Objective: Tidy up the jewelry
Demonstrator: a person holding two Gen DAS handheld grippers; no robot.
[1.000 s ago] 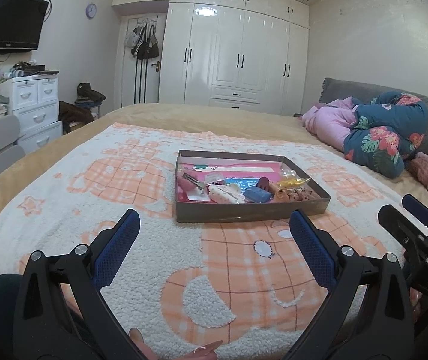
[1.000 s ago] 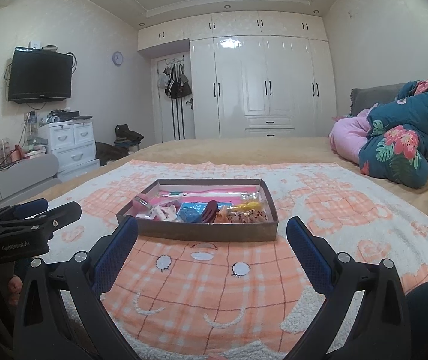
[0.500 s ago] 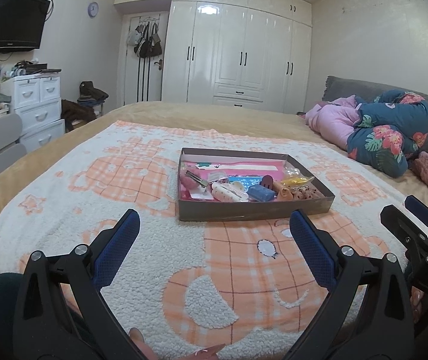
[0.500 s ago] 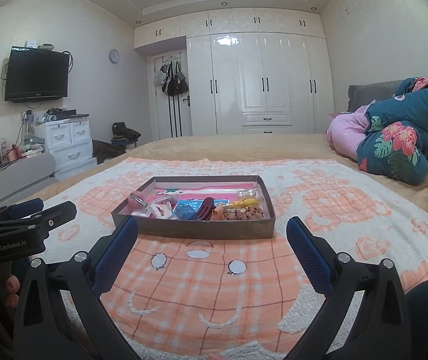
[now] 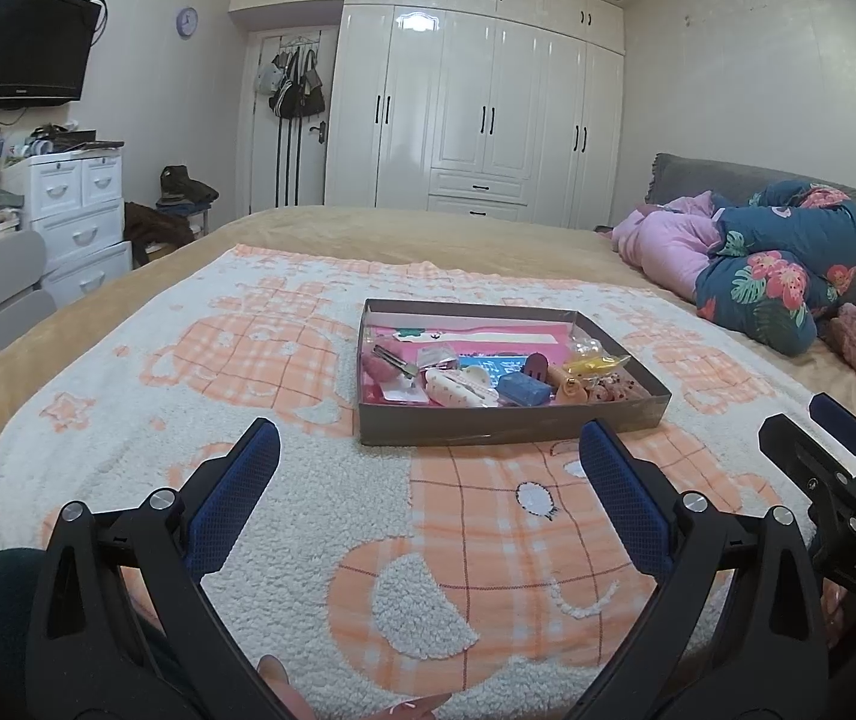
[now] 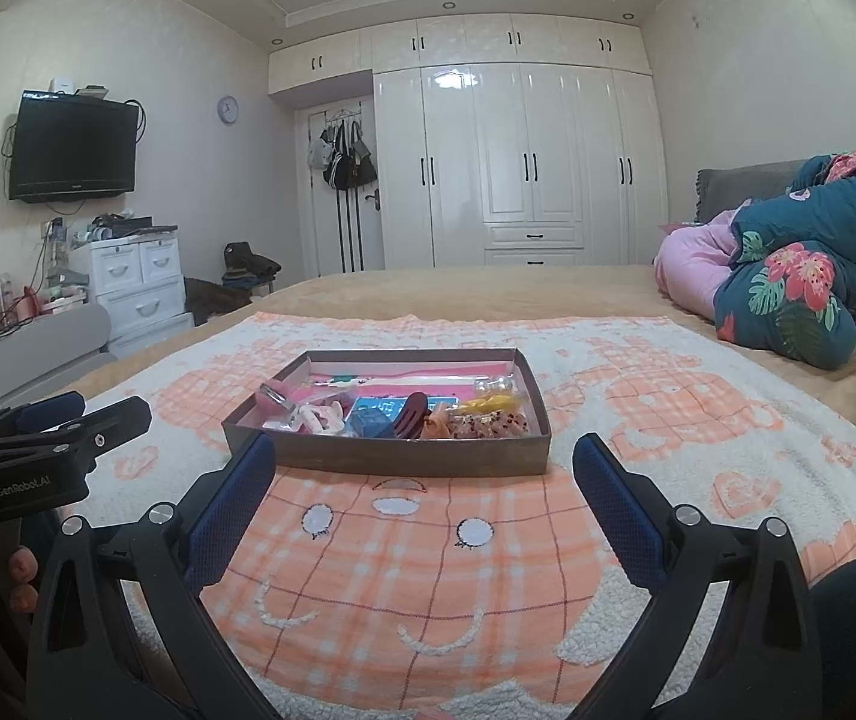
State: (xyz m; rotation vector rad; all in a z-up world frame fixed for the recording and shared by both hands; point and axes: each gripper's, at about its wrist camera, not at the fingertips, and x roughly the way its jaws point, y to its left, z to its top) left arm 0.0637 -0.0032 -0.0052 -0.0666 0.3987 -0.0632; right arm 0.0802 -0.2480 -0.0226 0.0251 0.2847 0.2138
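Hovering over blanket [image 5: 320, 498]: left gripper [image 5: 428, 450], right gripper [image 6: 425, 459], fingers spread, empty; tray [image 6: 404, 457] ahead.

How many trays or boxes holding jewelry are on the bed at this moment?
1: a shallow brown cardboard tray in the middle of the orange-and-white blanket, ahead of both open grippers. Bedding at the headboard may hide others.

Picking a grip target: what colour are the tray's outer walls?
Grey-brown tray; right wrist view shows it best.
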